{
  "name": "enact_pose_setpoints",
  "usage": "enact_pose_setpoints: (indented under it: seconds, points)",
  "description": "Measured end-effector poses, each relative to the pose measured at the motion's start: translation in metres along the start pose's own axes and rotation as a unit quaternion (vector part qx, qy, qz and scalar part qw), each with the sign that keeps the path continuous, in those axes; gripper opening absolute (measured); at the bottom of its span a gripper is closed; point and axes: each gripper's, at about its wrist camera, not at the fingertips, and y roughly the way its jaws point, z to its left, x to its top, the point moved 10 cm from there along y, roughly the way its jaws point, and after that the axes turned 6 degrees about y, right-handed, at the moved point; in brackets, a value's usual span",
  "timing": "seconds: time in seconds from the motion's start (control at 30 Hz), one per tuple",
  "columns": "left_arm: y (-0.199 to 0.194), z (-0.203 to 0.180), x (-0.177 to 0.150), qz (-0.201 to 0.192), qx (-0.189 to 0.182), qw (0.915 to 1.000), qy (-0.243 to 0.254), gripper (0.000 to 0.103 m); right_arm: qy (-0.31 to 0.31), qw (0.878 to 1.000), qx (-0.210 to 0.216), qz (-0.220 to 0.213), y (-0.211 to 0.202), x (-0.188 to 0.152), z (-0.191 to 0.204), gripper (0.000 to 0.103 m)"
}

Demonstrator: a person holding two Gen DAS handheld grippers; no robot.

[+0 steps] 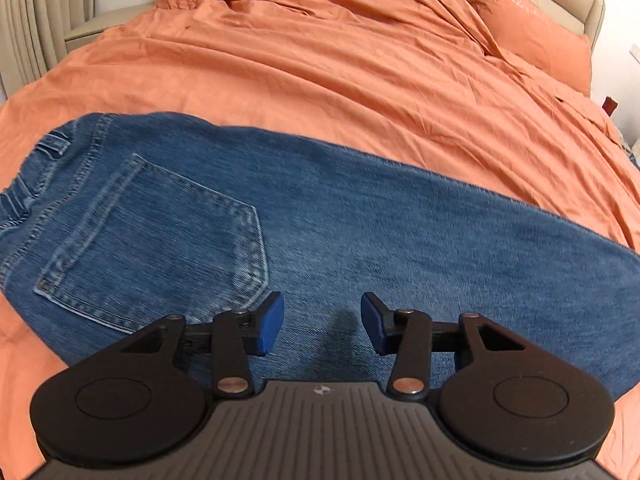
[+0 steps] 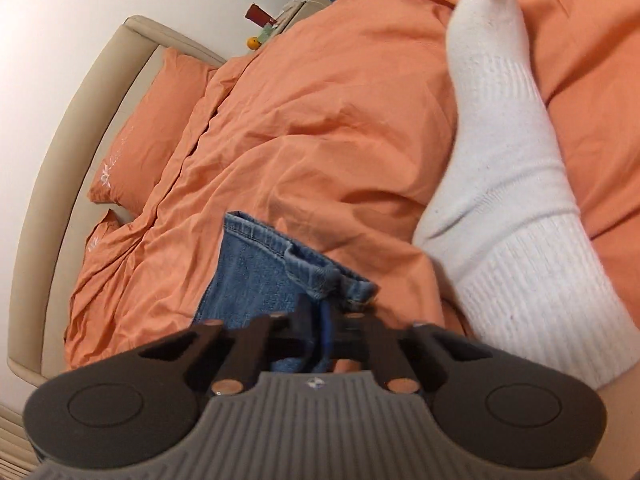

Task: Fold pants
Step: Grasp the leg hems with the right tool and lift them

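Jeans (image 1: 320,240) lie flat on an orange duvet (image 1: 320,60), already halved lengthwise by the look of it: one leg width showing, back pocket (image 1: 160,240) and waistband to the left in the left wrist view, leg running off to the right. Step in hand is probably the crosswise fold, hem end brought toward the waistband.

Left gripper (image 1: 322,326) hangs over the denim just right of the pocket's lower corner, jaws apart, blue pads (image 1: 272,324) not pinching anything, only cloth below the gap. Whether the tips touch the fabric can't be told.

Right gripper (image 2: 326,332) is clamped tight at the hem (image 2: 320,276) end; bunched denim sits right at the closed tips, so it looks to be gripping the hem. View is blurry there.

A white-socked foot (image 2: 500,180) rests on the duvet just right of that hem.

Next move likely needs the left to pin or grab mid-leg while the right carries the hem over, keeping both layers together. Risk: only one layer pinched.
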Motion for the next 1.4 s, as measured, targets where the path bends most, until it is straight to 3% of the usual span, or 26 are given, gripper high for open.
enact_pose_setpoints:
  seconds: [0.1, 0.2, 0.37, 0.43, 0.47, 0.5, 0.53, 0.6, 0.87, 0.93, 1.0, 1.07, 1.23, 1.4]
  points:
    - [0.002, -0.006, -0.003, 0.003, 0.003, 0.9999, 0.015, 0.052, -0.021, 0.999, 0.018, -0.017, -0.018, 0.004, 0.014, 0.0]
    - [0.002, -0.013, -0.003, 0.006, -0.002, 0.9997, 0.021, 0.051, -0.052, 0.998, 0.0, -0.02, -0.016, 0.004, 0.017, 0.0]
    - [-0.007, -0.036, 0.002, -0.001, -0.026, 0.999, 0.037, 0.051, -0.029, 0.999, -0.017, -0.006, -0.002, 0.001, 0.001, 0.0]
    - [-0.012, -0.048, 0.005, -0.003, -0.038, 0.9982, 0.047, 0.051, -0.034, 0.999, -0.01, -0.01, -0.009, 0.001, 0.007, 0.006]
    - [-0.014, -0.055, 0.008, -0.006, -0.045, 0.9977, 0.051, 0.051, -0.036, 0.999, -0.006, -0.013, -0.015, 0.0, 0.009, 0.018]
    - [-0.015, -0.063, 0.009, -0.007, -0.051, 0.9971, 0.055, 0.051, -0.033, 0.999, -0.001, -0.01, -0.019, -0.001, 0.009, 0.04]
    - [-0.016, -0.071, 0.011, -0.009, -0.058, 0.9965, 0.06, 0.051, -0.025, 1.0, 0.008, -0.003, -0.023, -0.004, 0.01, 0.045]
    - [-0.016, -0.087, 0.013, -0.01, -0.072, 0.9949, 0.07, 0.051, -0.014, 1.0, 0.013, 0.019, -0.025, -0.012, 0.007, 0.046]
    - [-0.002, -0.156, 0.005, 0.004, -0.118, 0.9849, 0.126, 0.051, 0.047, 0.997, 0.018, 0.063, 0.017, -0.02, -0.008, 0.041]
    - [0.003, -0.175, 0.001, 0.011, -0.13, 0.9811, 0.143, 0.051, 0.056, 0.996, 0.026, 0.063, 0.026, -0.019, -0.01, 0.033]
    - [0.009, -0.194, -0.004, 0.015, -0.138, 0.9768, 0.162, 0.051, 0.055, 0.996, 0.037, 0.051, 0.026, -0.013, -0.007, 0.008]
    - [0.016, -0.215, -0.007, 0.018, -0.146, 0.9713, 0.186, 0.051, 0.043, 0.997, 0.053, 0.03, 0.017, -0.005, -0.001, 0.003]
    - [0.042, -0.265, -0.005, 0.023, -0.156, 0.9593, 0.235, 0.051, -0.035, 0.998, 0.043, -0.004, 0.004, 0.003, 0.019, 0.002]
    - [0.078, -0.308, 0.02, 0.014, -0.154, 0.9587, 0.238, 0.049, -0.073, 0.997, 0.027, -0.014, 0.009, 0.0, 0.023, 0.002]
